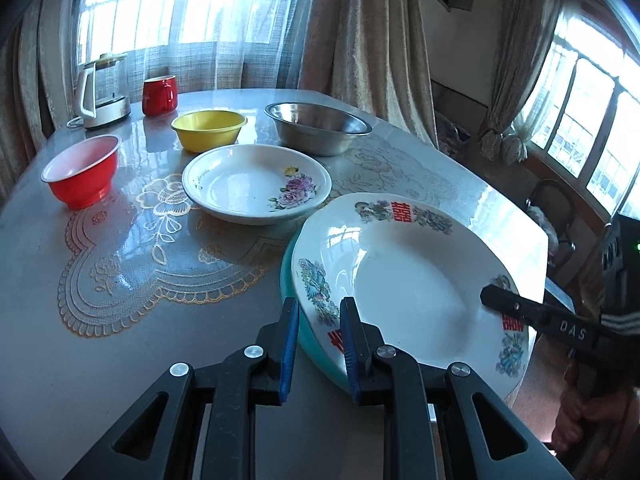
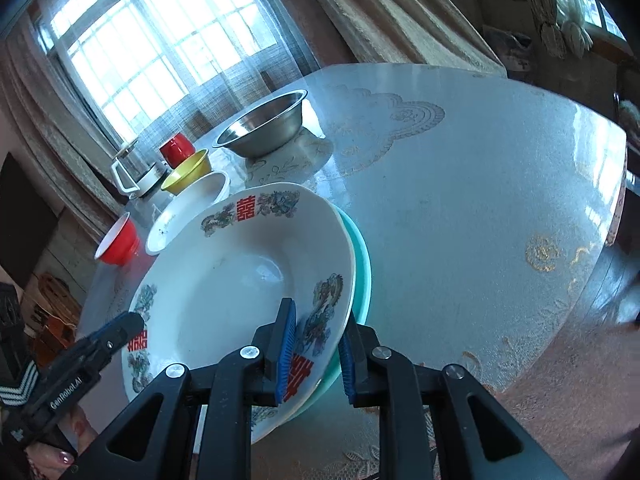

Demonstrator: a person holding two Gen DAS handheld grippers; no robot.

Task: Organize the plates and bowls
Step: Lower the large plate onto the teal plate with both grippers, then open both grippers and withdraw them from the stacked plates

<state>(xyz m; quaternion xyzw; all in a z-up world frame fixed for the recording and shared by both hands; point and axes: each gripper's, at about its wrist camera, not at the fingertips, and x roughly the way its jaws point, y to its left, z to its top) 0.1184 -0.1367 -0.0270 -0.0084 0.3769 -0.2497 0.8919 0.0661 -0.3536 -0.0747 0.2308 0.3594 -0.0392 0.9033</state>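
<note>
Two tongs hold one stack of two plates. The left tongs (image 1: 319,308) are closed on the near rim of the stack, and the right tongs (image 2: 320,320) are closed on its other side, one blue pad on top of the white plate (image 2: 240,276) and one under the teal plate (image 2: 362,256). Both tongs point down at a slant. The white plate has red signs and dragons on its rim and lies on the teal plate. The stack is tilted, with its far edge near the tabletop (image 1: 120,340); I cannot tell if it touches.

One more white plate, the flower plate (image 1: 256,184), sits flat on the tabletop just past the stack, with nothing in it.

Three bowls stand farther back, well apart from each other: one red bowl (image 1: 82,170) on the left, one yellow bowl (image 1: 209,129) in the middle and one metal bowl (image 1: 318,126) on the right. All three show nothing inside.

One red mug (image 1: 160,95) and one glass kettle (image 1: 105,90) stand at the far edge by the curtain (image 1: 360,28).

A hand (image 2: 52,456) with a painted nail shows low beside the left tongs.
</note>
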